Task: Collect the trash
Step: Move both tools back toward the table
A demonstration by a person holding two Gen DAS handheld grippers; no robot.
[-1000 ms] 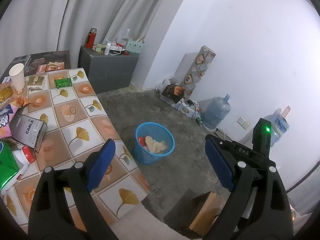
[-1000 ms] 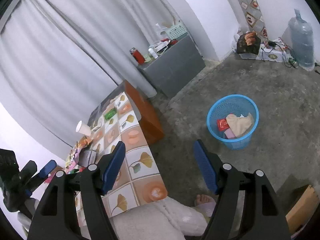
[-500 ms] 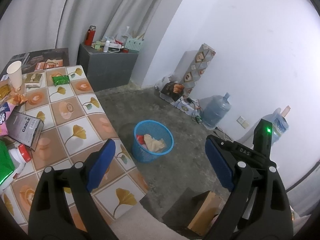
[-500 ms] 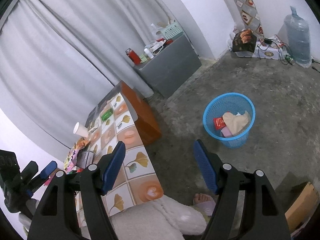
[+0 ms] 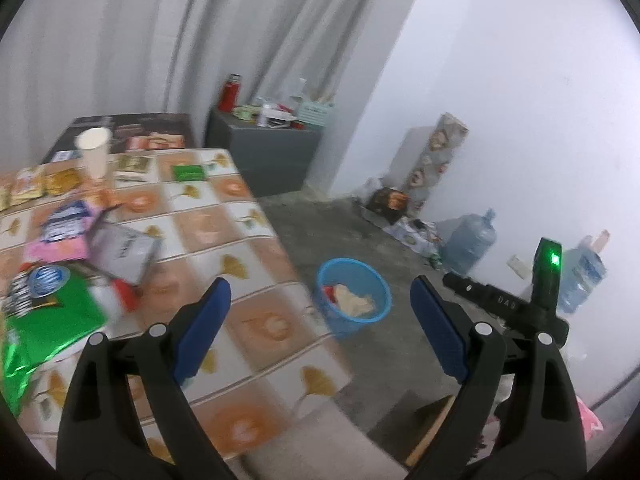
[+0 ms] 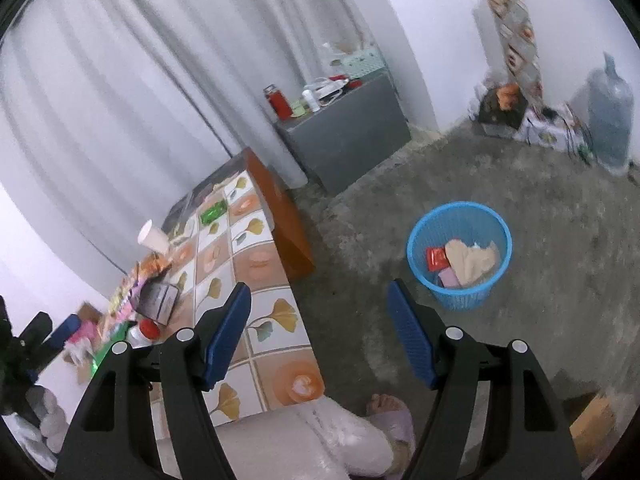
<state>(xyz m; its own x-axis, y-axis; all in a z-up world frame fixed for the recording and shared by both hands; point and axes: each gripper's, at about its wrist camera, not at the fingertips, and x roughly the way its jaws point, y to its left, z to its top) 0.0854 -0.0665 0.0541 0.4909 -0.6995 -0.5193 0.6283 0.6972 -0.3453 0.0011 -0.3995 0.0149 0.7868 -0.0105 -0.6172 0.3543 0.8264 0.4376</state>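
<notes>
The right gripper [image 6: 318, 330] has blue pads, and its jaws are opening with nothing between them. A blue basket [image 6: 460, 236] sits on the floor at two o'clock with trash inside. The tiled table [image 6: 256, 260] at ten o'clock holds a white cup [image 6: 153, 237] and wrappers.

Tiled table [image 5: 256, 216] carries wrappers [image 5: 64, 228]; floor [image 6: 540, 208] carries basket [image 6: 416, 240].

The basket [image 6: 460, 254] stands on the floor [image 6: 540, 200] right of the table [image 6: 256, 264], trash [image 6: 472, 260] inside it.
</notes>
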